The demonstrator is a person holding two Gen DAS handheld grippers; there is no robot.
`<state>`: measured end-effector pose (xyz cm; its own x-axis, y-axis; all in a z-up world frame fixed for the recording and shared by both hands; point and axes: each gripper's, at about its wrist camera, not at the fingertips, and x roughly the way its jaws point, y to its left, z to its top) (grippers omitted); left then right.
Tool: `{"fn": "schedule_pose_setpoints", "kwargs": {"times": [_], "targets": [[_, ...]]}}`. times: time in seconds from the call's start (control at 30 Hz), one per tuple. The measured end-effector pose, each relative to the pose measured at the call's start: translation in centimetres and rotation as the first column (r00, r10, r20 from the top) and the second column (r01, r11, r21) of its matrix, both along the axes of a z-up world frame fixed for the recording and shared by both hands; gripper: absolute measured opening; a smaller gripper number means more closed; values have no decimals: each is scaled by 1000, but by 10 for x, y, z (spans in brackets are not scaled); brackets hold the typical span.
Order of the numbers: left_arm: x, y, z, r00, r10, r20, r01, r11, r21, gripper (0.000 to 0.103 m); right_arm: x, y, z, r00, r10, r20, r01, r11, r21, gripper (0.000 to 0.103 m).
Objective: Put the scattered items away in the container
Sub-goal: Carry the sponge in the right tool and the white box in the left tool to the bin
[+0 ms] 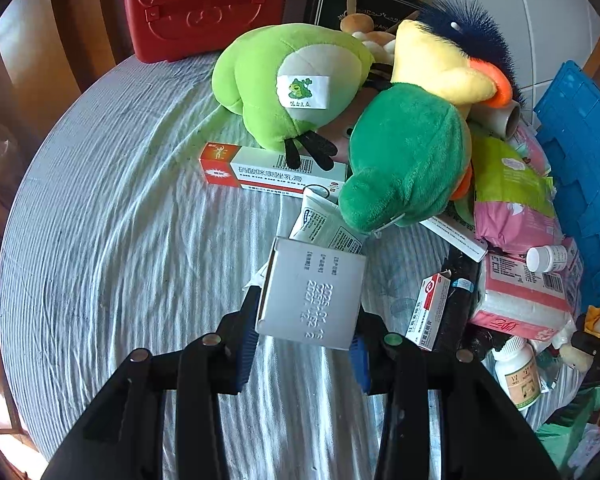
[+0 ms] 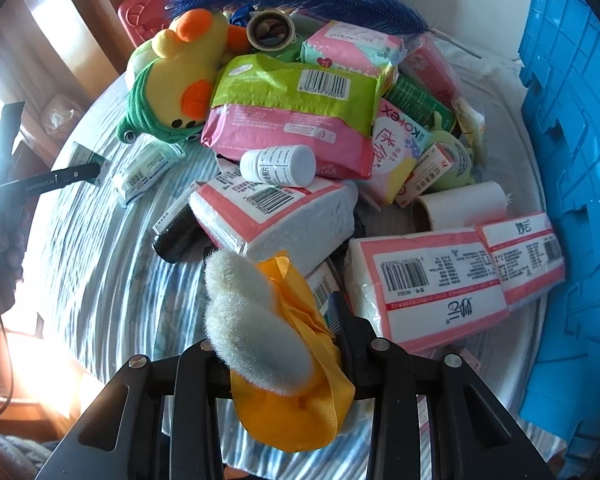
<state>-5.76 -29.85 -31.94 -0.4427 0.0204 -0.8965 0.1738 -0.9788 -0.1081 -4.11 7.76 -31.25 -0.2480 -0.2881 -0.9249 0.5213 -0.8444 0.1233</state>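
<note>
My left gripper point(image 1: 306, 320) is shut on a grey cardboard box point(image 1: 314, 294) with a stamped date, held just above the striped cloth. My right gripper point(image 2: 284, 344) is shut on a plush toy with white fuzzy ears and a yellow ribbon point(image 2: 276, 336). The blue plastic crate point(image 2: 572, 200) stands at the right edge; it also shows in the left wrist view point(image 1: 580, 152). Scattered items lie heaped between: a yellow duck plush point(image 2: 184, 76), tissue packs point(image 2: 432, 284), a white pill bottle point(image 2: 280, 166).
A light green frog plush point(image 1: 292, 80), a dark green plush point(image 1: 408, 164), an ointment box point(image 1: 276, 170) and a tube point(image 1: 324, 224) lie ahead of the left gripper. A red case point(image 1: 204, 4) stands at the back. Pad packs point(image 2: 296, 116) and a paper roll point(image 2: 460, 204) crowd the pile.
</note>
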Motion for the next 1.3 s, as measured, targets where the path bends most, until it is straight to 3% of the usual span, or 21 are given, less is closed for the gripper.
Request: {"fn": "schedule_pose_setpoints", "kwargs": {"times": [0.27, 0.6, 1.3], "targets": [[16, 13, 23, 1000, 0, -22, 0, 1000, -13, 39, 6, 9, 23, 1000, -5, -23, 3, 999, -49, 34], [25, 40, 78, 994, -15, -108, 11, 999, -35, 39, 11, 18, 51, 998, 4, -60, -10, 995, -96, 34], [11, 119, 169, 974, -76, -213, 58, 994, -89, 39, 0, 50, 134, 983, 7, -182, -48, 973, -226, 34]]}}
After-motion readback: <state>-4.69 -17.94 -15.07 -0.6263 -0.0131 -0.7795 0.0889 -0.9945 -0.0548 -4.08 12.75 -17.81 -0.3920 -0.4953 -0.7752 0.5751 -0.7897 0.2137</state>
